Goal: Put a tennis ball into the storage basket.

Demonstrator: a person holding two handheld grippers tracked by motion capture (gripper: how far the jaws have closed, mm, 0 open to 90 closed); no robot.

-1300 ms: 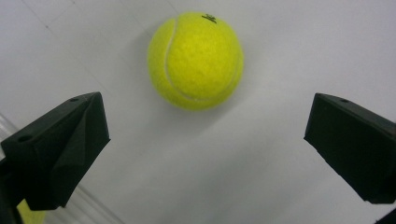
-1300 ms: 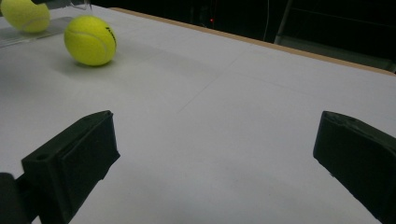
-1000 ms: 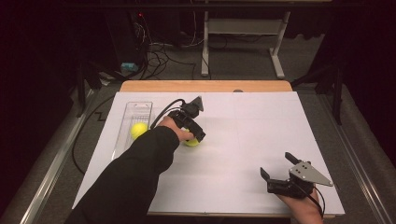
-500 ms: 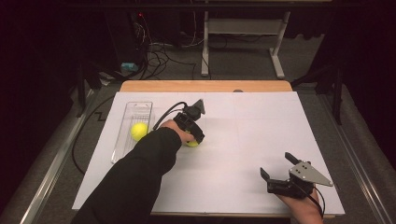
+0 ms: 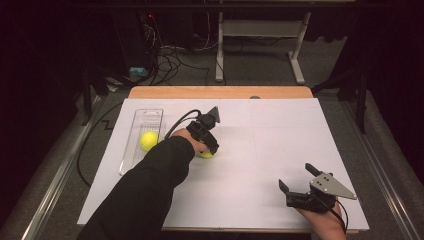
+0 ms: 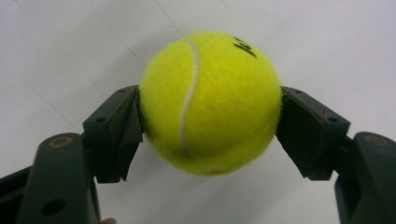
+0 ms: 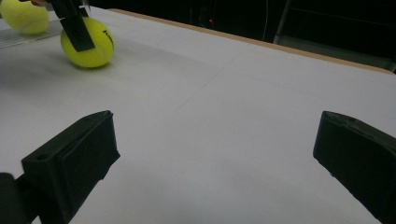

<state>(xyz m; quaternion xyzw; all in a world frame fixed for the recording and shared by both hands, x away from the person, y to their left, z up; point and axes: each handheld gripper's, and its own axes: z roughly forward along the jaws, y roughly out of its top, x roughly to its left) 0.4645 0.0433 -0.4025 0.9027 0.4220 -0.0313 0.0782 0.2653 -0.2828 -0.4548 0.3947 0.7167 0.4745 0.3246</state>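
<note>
A yellow tennis ball rests on the white table top, and the pads of my left gripper press on its two sides. Those jaws have just been closing with the ball between them. In the high view the left gripper points down over that ball, left of the table's middle. A second tennis ball lies in a clear plastic tray further left. My right gripper sits near the front right edge, open with nothing between its jaws. It looks toward the held ball.
A white sheet covers the table, with a wooden strip along the far edge. Cables and a desk frame stand on the dark floor beyond. A black cable trails from the left gripper.
Both hands have stayed where they were. The left gripper's jaws have drawn in around the tennis ball under it.
</note>
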